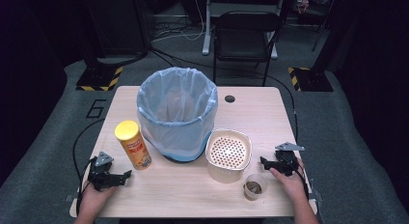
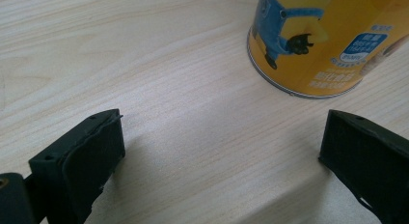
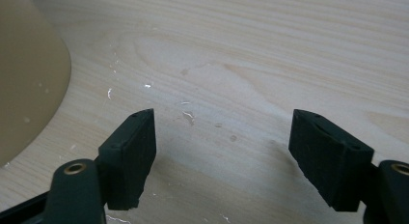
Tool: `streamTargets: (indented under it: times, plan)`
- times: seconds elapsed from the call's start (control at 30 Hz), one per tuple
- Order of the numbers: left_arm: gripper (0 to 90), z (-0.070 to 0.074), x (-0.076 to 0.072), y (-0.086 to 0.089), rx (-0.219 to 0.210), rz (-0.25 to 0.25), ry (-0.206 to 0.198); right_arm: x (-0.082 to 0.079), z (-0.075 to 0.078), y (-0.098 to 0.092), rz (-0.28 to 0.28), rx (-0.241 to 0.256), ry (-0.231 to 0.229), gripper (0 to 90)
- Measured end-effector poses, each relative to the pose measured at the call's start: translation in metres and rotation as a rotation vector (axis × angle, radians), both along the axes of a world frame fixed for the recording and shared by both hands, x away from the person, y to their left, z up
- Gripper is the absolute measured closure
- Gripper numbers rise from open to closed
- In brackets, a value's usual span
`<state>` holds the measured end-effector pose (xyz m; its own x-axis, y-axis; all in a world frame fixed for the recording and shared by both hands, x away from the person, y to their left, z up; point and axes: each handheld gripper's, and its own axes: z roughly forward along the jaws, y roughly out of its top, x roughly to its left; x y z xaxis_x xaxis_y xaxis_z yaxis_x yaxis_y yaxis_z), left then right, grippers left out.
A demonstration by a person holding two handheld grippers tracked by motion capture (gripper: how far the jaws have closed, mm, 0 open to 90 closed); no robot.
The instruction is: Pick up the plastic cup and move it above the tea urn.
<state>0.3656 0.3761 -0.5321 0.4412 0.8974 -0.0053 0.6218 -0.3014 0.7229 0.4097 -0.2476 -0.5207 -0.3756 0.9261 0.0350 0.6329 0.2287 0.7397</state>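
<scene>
Yellow cardboard, we judge, makes up the snack canister [image 1: 133,145] that stands upright on the surface [image 1: 183,190], just ahead of the left tongs [image 1: 118,179] and just beside the blue-lined bin [image 1: 177,113]. In the left gripper view its printed base [image 2: 318,40] rises just beyond the jaws. We expect it to be light and fairly stiff, with a glossy wrap that may slide under a weak pinch, and tall enough to tip if struck high. The mid-body, below the plastic lid, looks like the best place to take hold, squeezing across the round wall (firmly, but not so hard as to dent the tube).

Left tongs [image 2: 219,137] are released, jaws spread wide and low over the wood, pointing toward the canister with nothing between them. The left hand [image 1: 94,197] rests near the front edge, forearm coming in from below.

Right tongs [image 1: 264,162] are likewise released; in the right gripper view [image 3: 222,137] the jaws gape over bare wood, with the cream strainer bowl's [image 3: 26,79] wall to one side. That bowl [image 1: 228,154] sits near the right hand [image 1: 289,183], and a small clear cup [image 1: 254,186] stands just in front of it.
</scene>
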Motion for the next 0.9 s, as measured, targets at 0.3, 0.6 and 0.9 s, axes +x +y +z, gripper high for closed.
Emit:
streamTargets:
  times: [0.3,0.6,0.9]
  plan:
    - [1.5,0.000,0.000,0.000,0.001,0.000,0.000,-0.009,0.017,-0.004,-0.019,-0.015,-0.046,28.4]
    - [1.5,0.000,0.000,0.000,0.001,0.002,0.000,-0.019,0.039,-0.008,-0.003,0.041,-0.054,25.0]
    - [1.5,0.000,0.000,0.000,0.002,0.002,-0.004,-0.034,0.059,-0.010,0.032,0.060,-0.063,20.7]
